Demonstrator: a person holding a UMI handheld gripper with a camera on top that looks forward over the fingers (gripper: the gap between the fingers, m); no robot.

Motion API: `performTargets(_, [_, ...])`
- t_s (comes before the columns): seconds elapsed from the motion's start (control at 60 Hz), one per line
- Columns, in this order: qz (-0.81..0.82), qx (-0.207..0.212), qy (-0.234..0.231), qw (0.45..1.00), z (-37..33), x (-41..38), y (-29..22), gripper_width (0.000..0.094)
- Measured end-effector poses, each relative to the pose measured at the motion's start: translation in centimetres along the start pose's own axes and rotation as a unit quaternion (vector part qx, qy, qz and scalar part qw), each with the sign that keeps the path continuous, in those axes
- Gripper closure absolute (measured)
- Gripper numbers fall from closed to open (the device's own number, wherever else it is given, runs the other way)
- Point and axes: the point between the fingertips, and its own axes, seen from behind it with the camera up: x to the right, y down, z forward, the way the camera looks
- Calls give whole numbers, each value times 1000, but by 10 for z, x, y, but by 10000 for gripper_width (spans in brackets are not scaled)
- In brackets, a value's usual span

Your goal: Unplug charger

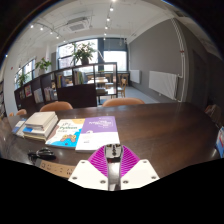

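Observation:
My gripper is low over the near edge of a dark brown table. Its magenta pads close in from both sides on a narrow dark grey object, which looks like the charger, held upright between them. No gap shows at either side of it. No socket or power strip is in view. A small black item, perhaps a cable or plug, lies on the table to the left of the fingers.
A purple booklet and a blue-and-yellow booklet lie just beyond the fingers. A white boxy device stands at the left. Orange chairs stand at the table's far side. Windows and plants are behind.

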Motion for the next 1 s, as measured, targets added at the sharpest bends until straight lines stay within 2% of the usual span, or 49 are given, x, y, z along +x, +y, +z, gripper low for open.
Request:
performTargets(0.083, [-1, -33, 2, 999, 15, 9, 41, 821])
performTargets(0.233, [3, -66, 7, 998, 31, 8, 90, 801])
performTargets(0.383, [16, -77, 17, 997, 33, 14, 101, 672])
performTargets(0.417, [20, -77, 26, 996, 33, 18, 98, 608])
performTargets(0.45, [20, -75, 38, 996, 28, 22, 91, 500])
performTargets(0.517, [24, -54, 54, 997, 17, 27, 65, 301])
performTargets(0.583, [26, -15, 59, 998, -10, 21, 24, 212])
performTargets(0.783, [34, 116, 46, 992, -143, -39, -98, 172])
performTargets(0.883, [27, 134, 34, 990, -209, -86, -105, 170])
performTargets(1.0, [-1, 129, 16, 991, -261, -149, -70, 172])
